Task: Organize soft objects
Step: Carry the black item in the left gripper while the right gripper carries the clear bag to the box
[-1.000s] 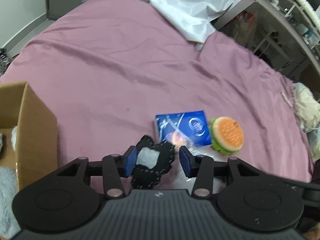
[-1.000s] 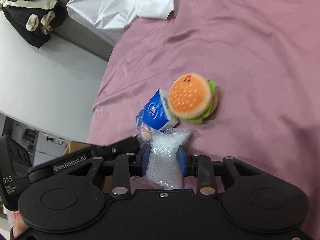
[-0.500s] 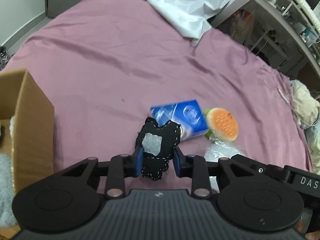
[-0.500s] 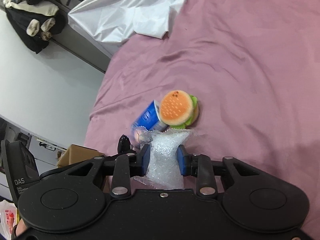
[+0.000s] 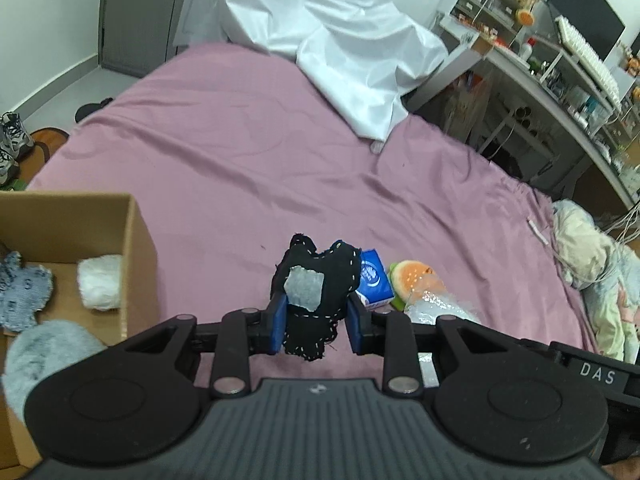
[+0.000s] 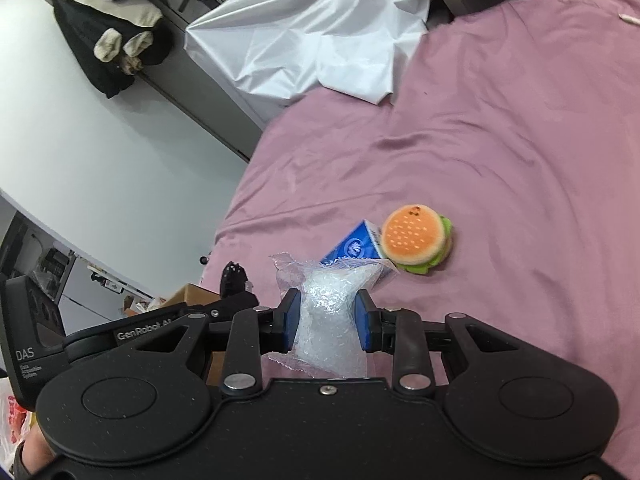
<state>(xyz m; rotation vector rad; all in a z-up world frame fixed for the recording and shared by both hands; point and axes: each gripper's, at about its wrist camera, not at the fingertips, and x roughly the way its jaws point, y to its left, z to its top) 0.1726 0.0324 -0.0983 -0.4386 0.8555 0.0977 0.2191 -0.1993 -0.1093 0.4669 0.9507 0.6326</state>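
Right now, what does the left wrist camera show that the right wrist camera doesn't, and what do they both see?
Only the left wrist view shows the inside of the cardboard box, with a white fluffy piece and a denim patch in it, and the left gripper shut on a black stitched plush. Only the right wrist view shows the right gripper shut on a bag of clear pellets, and dark clothes hanging on the wall. Both show the burger plush, the blue tissue pack, the pink bedspread and the white sheet.

A pink bed (image 5: 224, 168) carries a cardboard box (image 5: 136, 248), white sheet (image 5: 352, 56), blue carton (image 6: 352, 246) and burger plush (image 6: 416, 238) touching
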